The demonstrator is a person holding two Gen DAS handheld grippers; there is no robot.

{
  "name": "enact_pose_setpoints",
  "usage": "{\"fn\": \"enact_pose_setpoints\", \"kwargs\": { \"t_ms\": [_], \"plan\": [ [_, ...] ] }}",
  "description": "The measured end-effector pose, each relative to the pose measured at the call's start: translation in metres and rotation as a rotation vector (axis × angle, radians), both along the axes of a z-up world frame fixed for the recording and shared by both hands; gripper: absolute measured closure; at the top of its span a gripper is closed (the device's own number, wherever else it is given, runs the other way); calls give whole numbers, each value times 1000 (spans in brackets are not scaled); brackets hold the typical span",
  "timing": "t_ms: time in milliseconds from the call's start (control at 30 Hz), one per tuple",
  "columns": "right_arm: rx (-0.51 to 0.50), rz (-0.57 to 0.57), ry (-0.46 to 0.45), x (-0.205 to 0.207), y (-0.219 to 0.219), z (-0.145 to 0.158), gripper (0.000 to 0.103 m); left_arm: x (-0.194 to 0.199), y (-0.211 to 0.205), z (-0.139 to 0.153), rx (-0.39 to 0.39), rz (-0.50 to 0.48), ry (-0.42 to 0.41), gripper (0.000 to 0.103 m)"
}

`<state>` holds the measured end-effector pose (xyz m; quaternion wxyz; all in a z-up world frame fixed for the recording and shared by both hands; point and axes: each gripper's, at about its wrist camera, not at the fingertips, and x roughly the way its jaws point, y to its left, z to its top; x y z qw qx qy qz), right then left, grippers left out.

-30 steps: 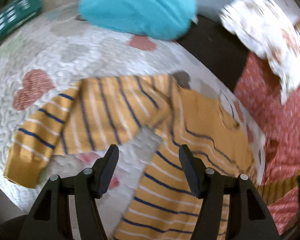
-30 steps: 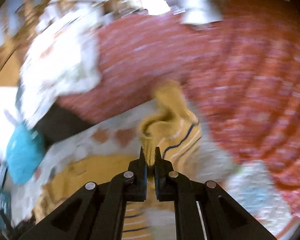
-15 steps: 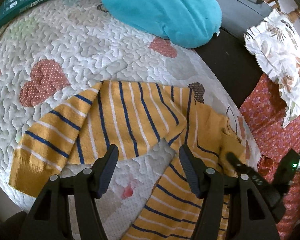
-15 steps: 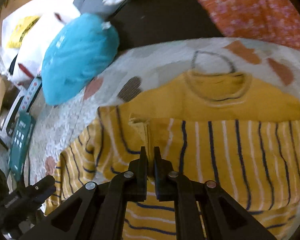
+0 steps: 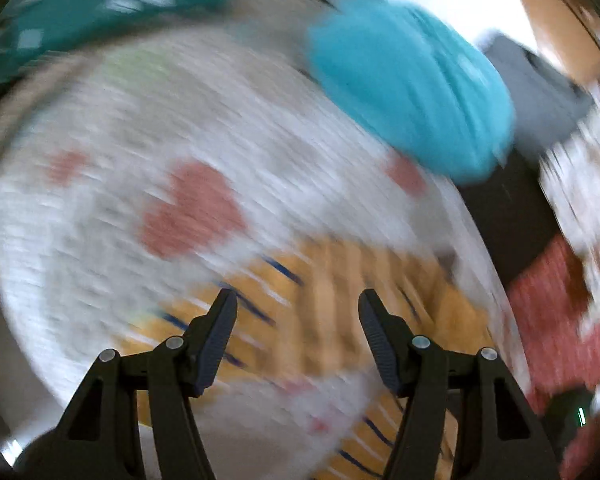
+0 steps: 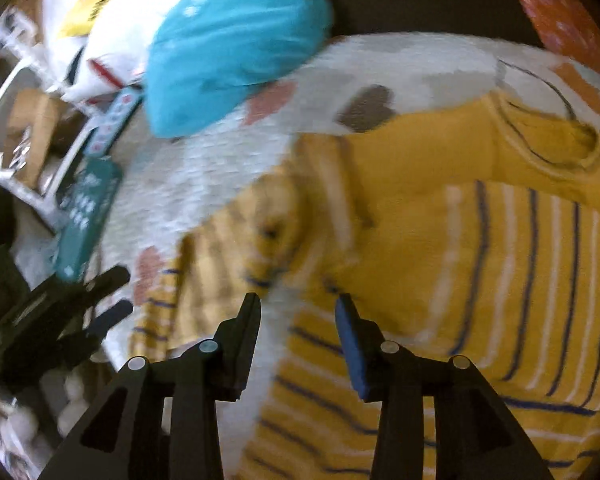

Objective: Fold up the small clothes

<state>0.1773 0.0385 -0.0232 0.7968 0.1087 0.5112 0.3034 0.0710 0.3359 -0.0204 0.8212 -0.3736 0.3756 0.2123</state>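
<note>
A small yellow sweater (image 6: pixel 440 216) with navy and white stripes lies on a white quilted mat with hearts (image 6: pixel 204 176). One sleeve is folded across its chest, below the collar. My right gripper (image 6: pixel 298 308) hovers just over the sweater's lower edge, its jaws opening with nothing between them. In the blurred left wrist view, my left gripper (image 5: pixel 296 304) stands open above the other striped sleeve (image 5: pixel 324 304), holding nothing. The left gripper (image 6: pixel 60 320) also shows at the left edge of the right wrist view.
A turquoise cushion (image 5: pixel 412 92) sits at the mat's far side. A teal box (image 5: pixel 100 12) lies at the far left. Red dotted fabric (image 5: pixel 552 304) and floral white cloth (image 5: pixel 580 176) lie to the right, past a dark strip.
My right gripper carried a sleeve across the sweater's chest and let go of it. My left gripper swung sideways over the mat, still open.
</note>
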Motion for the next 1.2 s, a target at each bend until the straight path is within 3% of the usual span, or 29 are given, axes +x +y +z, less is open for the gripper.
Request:
{"fn": "enact_pose_setpoints", "kwargs": {
  "t_ms": [67, 167, 267, 400, 533, 700, 733, 767, 800, 833, 1033, 1200],
  "plan": [
    [-1, 72, -31, -15, 24, 13, 55, -29, 36, 5, 33, 160, 5, 41],
    [23, 184, -38, -42, 68, 16, 52, -72, 81, 6, 22, 360, -1, 41],
    [44, 297, -24, -71, 115, 8, 52, -105, 114, 2, -13, 490, -13, 41],
    [16, 414, -59, -102, 168, -3, 51, -128, 135, -4, -57, 566, -26, 41],
    [-105, 402, -75, -115, 195, -18, 51, -124, 137, -8, -90, 539, -22, 41],
    [-178, 292, -9, -112, 198, -40, 51, -108, 127, -8, -92, 485, -12, 41],
    [-170, 286, 11, -111, 198, -45, 56, -105, 124, -8, -86, 477, -12, 41],
    [-146, 288, 24, -110, 198, -44, 87, -103, 122, -6, -83, 470, -11, 41],
    [-119, 297, 40, -109, 197, -44, 94, -101, 120, -6, -79, 465, -9, 41],
    [-105, 295, 46, -108, 195, -41, 94, -100, 119, -5, -74, 462, -7, 41],
    [-116, 307, -152, -103, 153, 36, 95, -84, 105, -5, -66, 410, 17, 41],
    [-267, 176, -260, -63, 67, 79, 95, -47, 68, -1, -17, 260, 31, 41]
  ]
}}
